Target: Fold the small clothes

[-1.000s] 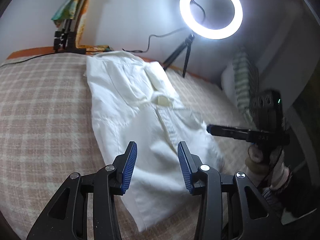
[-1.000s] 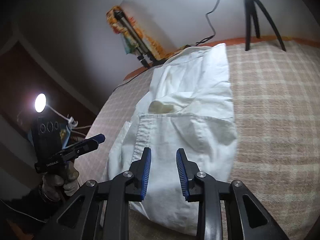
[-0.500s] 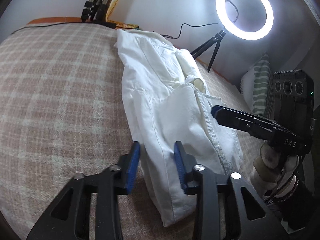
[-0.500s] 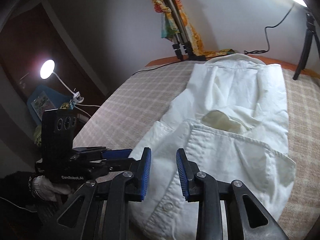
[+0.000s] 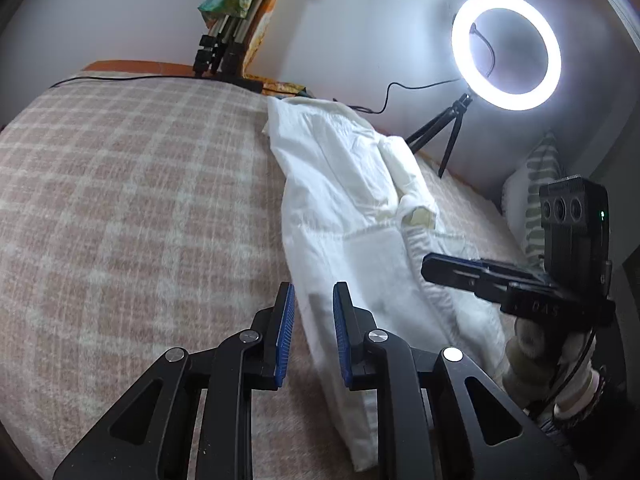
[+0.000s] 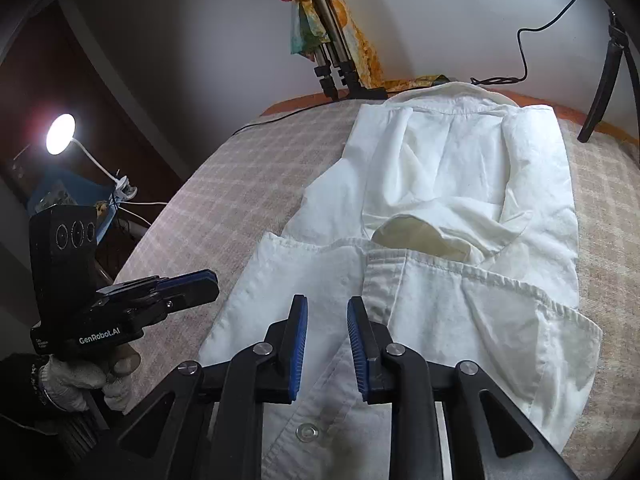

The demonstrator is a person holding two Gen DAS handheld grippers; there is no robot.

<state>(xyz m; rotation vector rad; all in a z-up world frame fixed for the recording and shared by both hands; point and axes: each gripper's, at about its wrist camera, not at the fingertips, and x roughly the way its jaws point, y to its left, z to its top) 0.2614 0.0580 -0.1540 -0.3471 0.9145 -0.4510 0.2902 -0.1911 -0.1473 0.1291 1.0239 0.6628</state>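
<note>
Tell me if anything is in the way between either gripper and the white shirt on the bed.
Nothing visible. The white shirt lies bare on the checked blanket. The left gripper is closing at the shirt's near edge, and the right gripper is closing just above its button placket, with no other object between.

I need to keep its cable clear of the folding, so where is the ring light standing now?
In the left wrist view the ring light stands at the upper right on a small black tripod, at the far edge of the checked blanket, just right of the white shirt.
</note>
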